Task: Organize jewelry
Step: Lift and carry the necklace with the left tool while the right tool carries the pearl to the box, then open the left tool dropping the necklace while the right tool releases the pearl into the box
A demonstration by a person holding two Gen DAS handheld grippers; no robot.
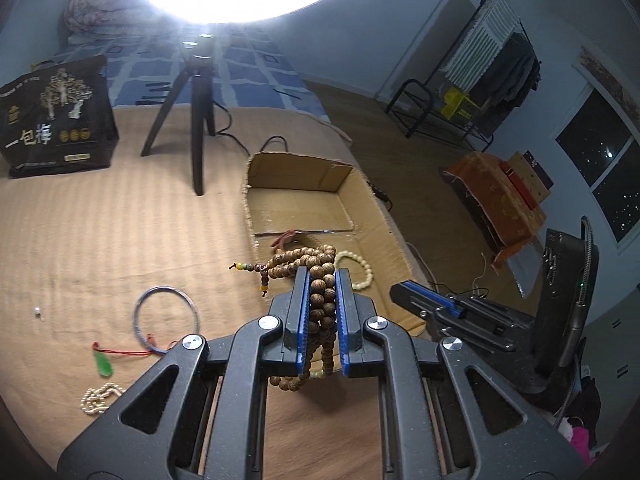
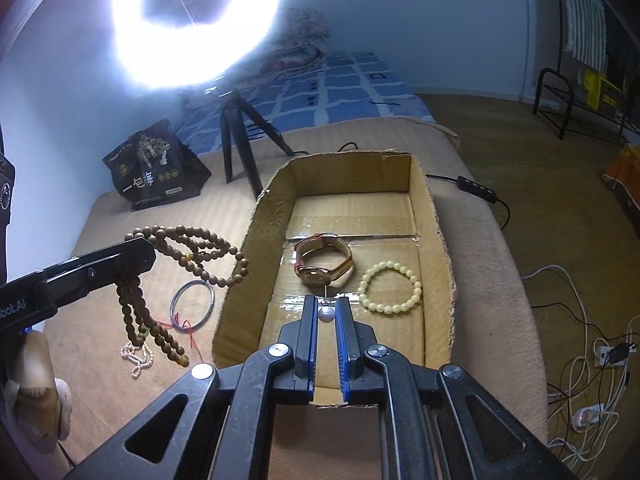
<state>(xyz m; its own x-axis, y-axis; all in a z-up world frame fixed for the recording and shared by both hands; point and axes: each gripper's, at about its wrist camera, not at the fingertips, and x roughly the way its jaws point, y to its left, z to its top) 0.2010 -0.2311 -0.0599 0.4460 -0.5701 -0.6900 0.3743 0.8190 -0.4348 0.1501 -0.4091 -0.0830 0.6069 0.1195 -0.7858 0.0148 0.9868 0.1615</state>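
Left gripper (image 1: 322, 280) clamping wooden beads (image 1: 324, 304), right gripper (image 2: 325, 307) pinching probably a pearl earring (image 2: 325, 314), above cardboard box (image 2: 436, 216).

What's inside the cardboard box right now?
Inside the cardboard box: a gold watch and a pale bead bracelet. The right gripper hides part of its near floor.

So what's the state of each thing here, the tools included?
Left tool: shut on the brown wooden bead strand, which dangles.
Right tool: shut on a small pearl earring, above the box.
Open cardboard box: holds a gold watch and a pale bead bracelet.
Thin blue bangle: lying flat outside the box.
Green pendant: lying on the cloth.
White ring light: on.
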